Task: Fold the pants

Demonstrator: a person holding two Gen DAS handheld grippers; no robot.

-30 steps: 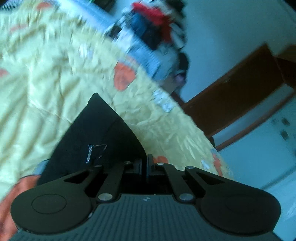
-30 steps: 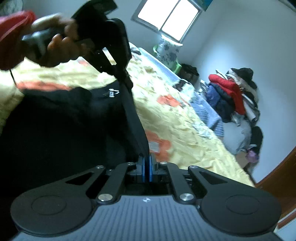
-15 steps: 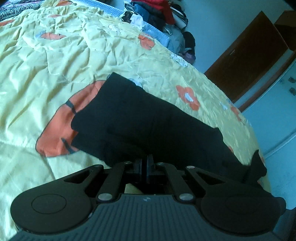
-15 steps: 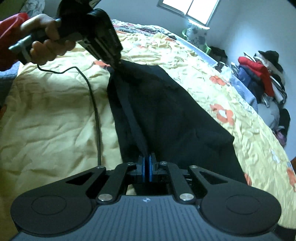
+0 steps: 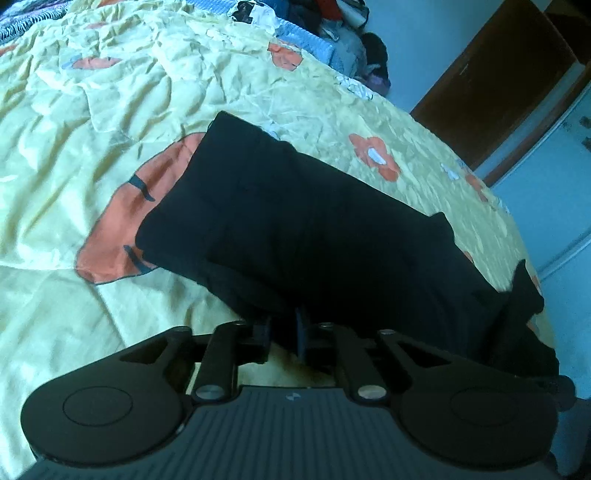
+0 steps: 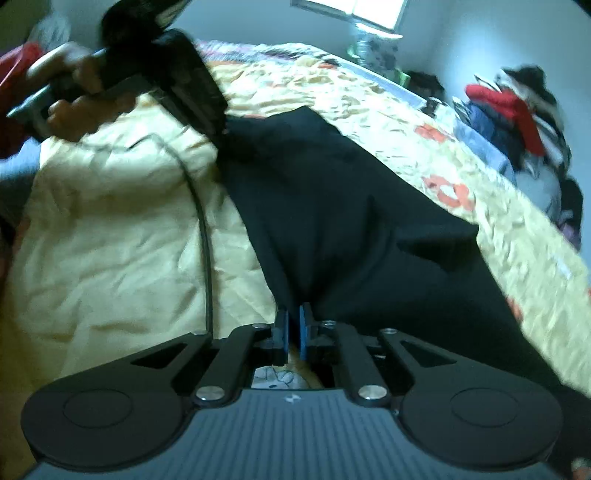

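Left claw (image 5: 282, 328) just opening, angled down over pants (image 5: 314, 229), quilt (image 5: 92, 92)

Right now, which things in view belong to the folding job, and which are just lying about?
In the job: black pants; left hand-held gripper; right hand-held gripper.

Lying about: clothes heap; cable; window; brown door.

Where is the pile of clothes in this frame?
In the right wrist view the clothes pile sits at the far right, beyond the bed's far edge against the wall; the left wrist view shows it at the top centre.
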